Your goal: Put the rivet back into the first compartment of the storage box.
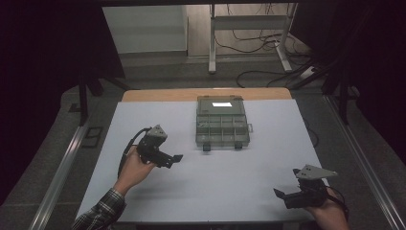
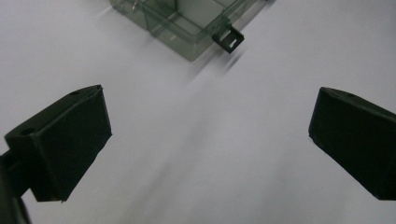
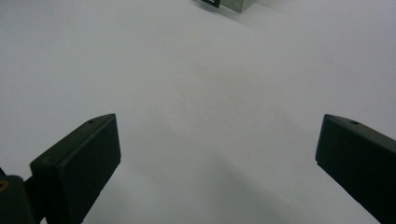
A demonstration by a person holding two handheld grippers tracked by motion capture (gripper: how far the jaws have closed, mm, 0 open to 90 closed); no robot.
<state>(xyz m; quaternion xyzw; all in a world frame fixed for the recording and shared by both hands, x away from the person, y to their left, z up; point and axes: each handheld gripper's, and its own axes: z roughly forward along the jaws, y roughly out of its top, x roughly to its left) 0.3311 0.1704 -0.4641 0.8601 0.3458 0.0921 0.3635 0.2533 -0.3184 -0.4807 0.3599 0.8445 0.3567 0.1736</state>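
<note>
Right gripper [image 1: 282, 195], lower right of high view: jaws wide, empty, waiting. Left gripper [image 1: 176, 159], left of centre: jaws wide, aimed at compartment organizer box [image 1: 221, 123] (clear lid, latches toward person), upper centre on white table [image 1: 210, 187].

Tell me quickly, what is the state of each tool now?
Left tool: open, holding nothing, near the clear box.
Right tool: open, holding nothing.
</note>
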